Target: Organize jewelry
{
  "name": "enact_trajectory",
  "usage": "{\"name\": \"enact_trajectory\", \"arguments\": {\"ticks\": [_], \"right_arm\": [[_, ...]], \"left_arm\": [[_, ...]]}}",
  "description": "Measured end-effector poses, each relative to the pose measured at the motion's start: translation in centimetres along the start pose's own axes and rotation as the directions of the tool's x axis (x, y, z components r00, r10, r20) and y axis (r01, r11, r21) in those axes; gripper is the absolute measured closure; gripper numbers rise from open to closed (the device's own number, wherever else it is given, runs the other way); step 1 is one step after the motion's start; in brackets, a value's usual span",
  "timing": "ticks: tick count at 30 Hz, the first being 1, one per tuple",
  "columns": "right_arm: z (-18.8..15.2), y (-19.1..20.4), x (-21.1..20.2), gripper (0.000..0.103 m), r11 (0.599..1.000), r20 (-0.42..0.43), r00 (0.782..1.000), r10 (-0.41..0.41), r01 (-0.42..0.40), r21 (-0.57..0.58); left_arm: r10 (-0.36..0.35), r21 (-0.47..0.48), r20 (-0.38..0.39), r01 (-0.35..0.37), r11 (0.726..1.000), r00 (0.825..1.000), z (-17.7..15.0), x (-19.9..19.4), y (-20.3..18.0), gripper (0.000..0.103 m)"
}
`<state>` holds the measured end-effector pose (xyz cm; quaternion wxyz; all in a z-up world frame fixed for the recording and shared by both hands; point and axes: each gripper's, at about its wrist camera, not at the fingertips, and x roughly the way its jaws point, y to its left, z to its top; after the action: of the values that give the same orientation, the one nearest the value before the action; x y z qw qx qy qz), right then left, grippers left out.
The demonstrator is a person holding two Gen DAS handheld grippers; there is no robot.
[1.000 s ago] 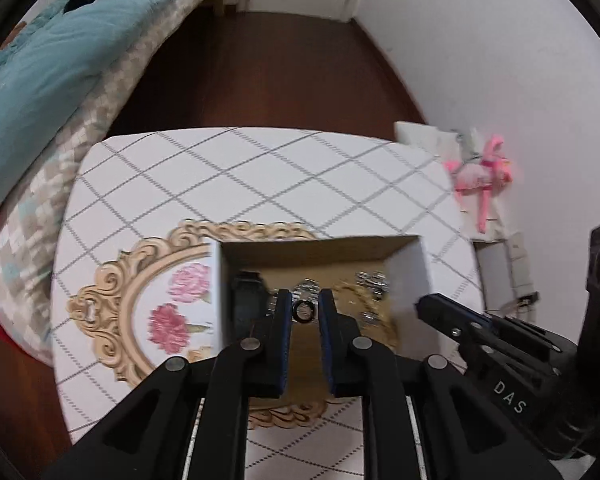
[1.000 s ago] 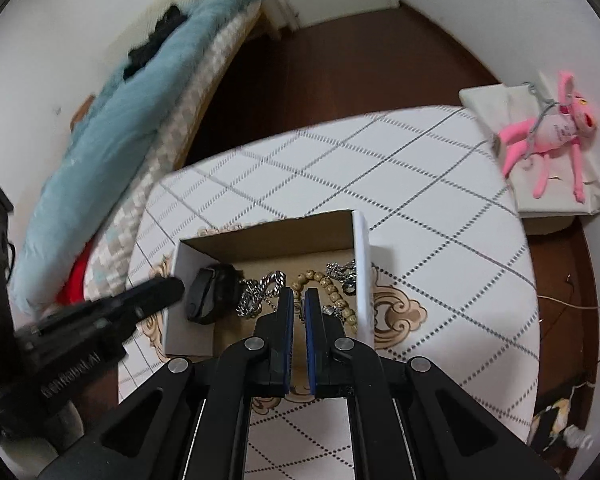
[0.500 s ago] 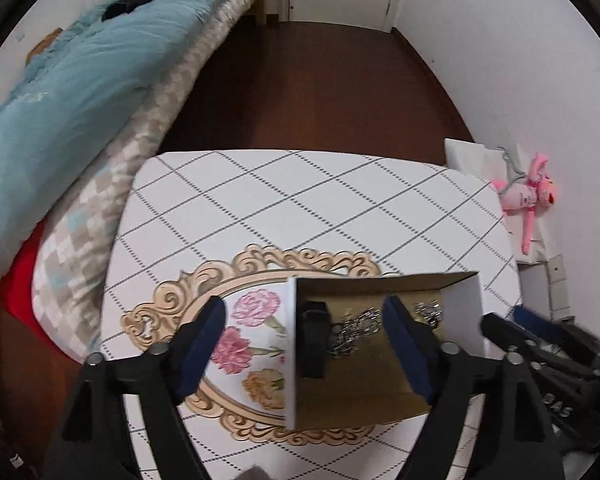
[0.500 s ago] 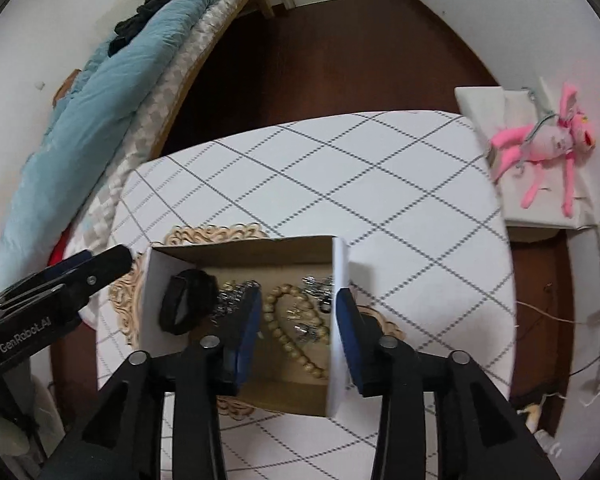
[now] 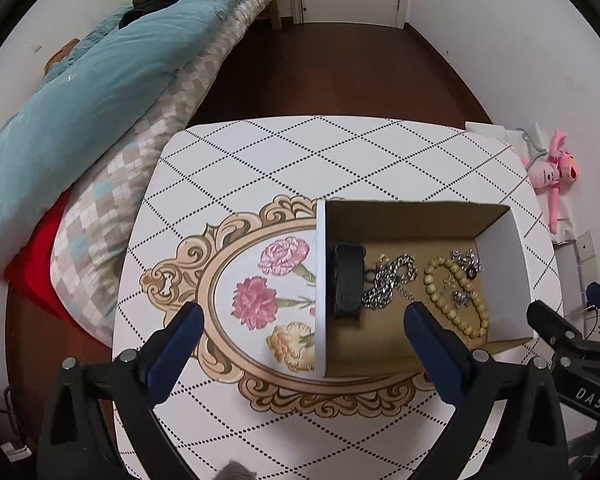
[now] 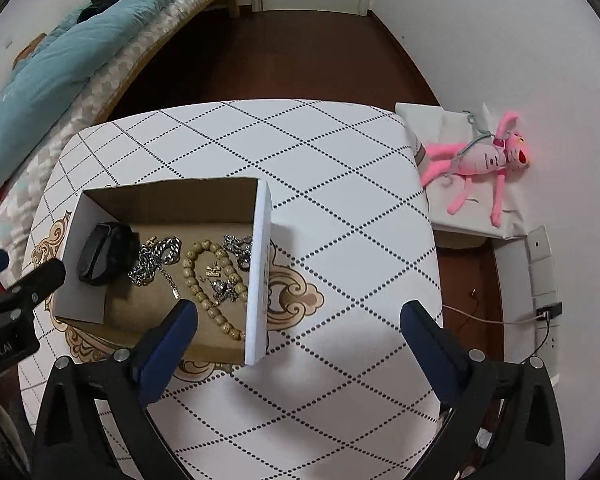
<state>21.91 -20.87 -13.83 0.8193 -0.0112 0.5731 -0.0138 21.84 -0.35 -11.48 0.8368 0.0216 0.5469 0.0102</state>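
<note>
We hold our left claw (image 5: 302, 322) and right claw (image 6: 298, 318) spread wide and empty, the jewelry box (image 6: 260, 272) at eleven o'clock of the right.

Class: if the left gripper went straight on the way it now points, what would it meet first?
Probably the white near-left wall of the open cardboard box, which lies between the left gripper fingers; depth is unclear.

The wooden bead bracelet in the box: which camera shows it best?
The right wrist view: the bead bracelet lies closer and its loop is nearly whole. The left wrist view shows the bracelet smaller, near the box wall.
</note>
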Motion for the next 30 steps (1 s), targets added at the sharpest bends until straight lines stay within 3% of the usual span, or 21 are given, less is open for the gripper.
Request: {"name": "enact_trajectory", "arguments": {"ticks": [9,14,23,30], "right_arm": [[-1.5,-0.1,-2.1,0.001,1.000,0.045,0.999,-0.005,0.004,0.012],[-3.2,-0.1,-5.4,0.001,1.000,0.111,0.994,-0.011,0.008,0.025],[-7.5,-0.2,-12.1,0.001,0.998,0.223,0.975,-0.009,-0.006,0.066],[-10.5,-0.2,-18.5,0.001,0.997,0.326,0.945,-0.025,0.001,0.075]], "left_arm": [[-0.001,-0.042,0.031,0.002,0.999,1.000,-2.2,-2.4,0.4,0.001],[0.007,-0.055,0.102,-0.001,0.998,0.995,-3.8,-5.7,0.8,0.001],[0.002,-0.044,0.236,0.009,0.999,0.972,-7.2,-13.1,1.1,0.001],[-0.035,-0.025,0.315,0.045,0.999,0.949,-9.4,-18.5,0.6,0.001]]}}
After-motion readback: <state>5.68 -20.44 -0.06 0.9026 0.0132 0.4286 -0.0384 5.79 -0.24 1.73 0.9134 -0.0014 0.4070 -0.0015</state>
